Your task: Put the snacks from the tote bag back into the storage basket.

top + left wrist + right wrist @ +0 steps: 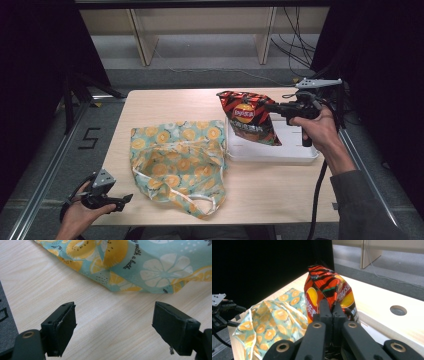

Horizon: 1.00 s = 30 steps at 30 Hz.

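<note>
A red, black and orange crisp bag (248, 117) hangs tilted over the white tray (300, 152) at the right. My right gripper (270, 107) is shut on the bag's edge. In the right gripper view the two jaws press together on the crisp bag (325, 290). A teal cloth bag with orange fruit print (177, 160) lies flat in the middle of the table. My left gripper (125, 200) rests at the front left corner, open, with bare wood between its jaws. The cloth bag (140, 265) lies just beyond that gap.
The wooden table (165, 102) has a round hole (398, 310) near the tray. Dark floor with a "5" mark (90, 138) lies left of the table. Wooden furniture legs (142, 40) and cables (295, 47) stand beyond the far edge.
</note>
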{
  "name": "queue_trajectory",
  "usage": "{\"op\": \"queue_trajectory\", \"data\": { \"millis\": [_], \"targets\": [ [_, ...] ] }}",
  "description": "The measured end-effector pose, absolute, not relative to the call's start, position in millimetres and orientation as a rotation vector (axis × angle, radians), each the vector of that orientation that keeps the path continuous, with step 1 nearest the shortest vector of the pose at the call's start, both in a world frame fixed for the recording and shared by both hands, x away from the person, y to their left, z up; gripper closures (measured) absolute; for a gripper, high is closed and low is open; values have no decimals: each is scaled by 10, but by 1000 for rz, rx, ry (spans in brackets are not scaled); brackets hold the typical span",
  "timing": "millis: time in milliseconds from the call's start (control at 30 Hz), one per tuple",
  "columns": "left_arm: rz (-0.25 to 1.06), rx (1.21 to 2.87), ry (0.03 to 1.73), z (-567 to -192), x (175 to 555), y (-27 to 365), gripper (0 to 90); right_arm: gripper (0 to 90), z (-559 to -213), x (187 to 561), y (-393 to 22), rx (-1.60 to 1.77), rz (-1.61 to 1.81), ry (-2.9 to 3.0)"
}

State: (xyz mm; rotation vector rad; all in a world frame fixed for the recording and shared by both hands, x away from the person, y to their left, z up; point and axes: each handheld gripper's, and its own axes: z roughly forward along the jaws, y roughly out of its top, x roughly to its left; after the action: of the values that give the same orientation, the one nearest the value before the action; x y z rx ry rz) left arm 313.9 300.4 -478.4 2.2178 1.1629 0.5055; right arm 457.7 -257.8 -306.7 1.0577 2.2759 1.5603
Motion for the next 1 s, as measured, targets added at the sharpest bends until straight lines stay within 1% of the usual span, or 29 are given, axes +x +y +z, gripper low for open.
{"op": "queue_trajectory", "data": {
  "millis": [233,433,500,667,833,867,900,933,1000],
  "targets": [
    [500,2221,1161,-4790,3144,3001,185,900,-3254,4561,-2626,1097,1568,2324],
    [500,2225,1162,-4797,3146,2998,185,900,-3427,4599,-2693,1050,1584,2342],
    [477,2228,1163,-4797,3149,2999,185,900,-3457,4584,-2700,1116,1594,2349],
    [479,2234,1162,-4801,3151,2999,185,900,-3552,4622,-2814,1137,1603,2332],
    [499,2244,1153,-4798,3148,2994,185,900,-3617,4603,-2911,1230,1614,2305],
    [496,2248,1151,-4799,3150,2993,185,900,-3631,4619,-2956,1197,1589,2299],
    [494,2280,1137,-4786,3154,3007,185,900,-3662,4631,-2989,1216,1594,2291],
    [466,2294,1135,-4775,3156,3013,185,900,-3671,4624,-3009,1239,1600,2296],
    [480,2283,1131,-4784,3157,3009,185,899,-3696,4618,-3054,1304,1611,2291]
  ]
}}
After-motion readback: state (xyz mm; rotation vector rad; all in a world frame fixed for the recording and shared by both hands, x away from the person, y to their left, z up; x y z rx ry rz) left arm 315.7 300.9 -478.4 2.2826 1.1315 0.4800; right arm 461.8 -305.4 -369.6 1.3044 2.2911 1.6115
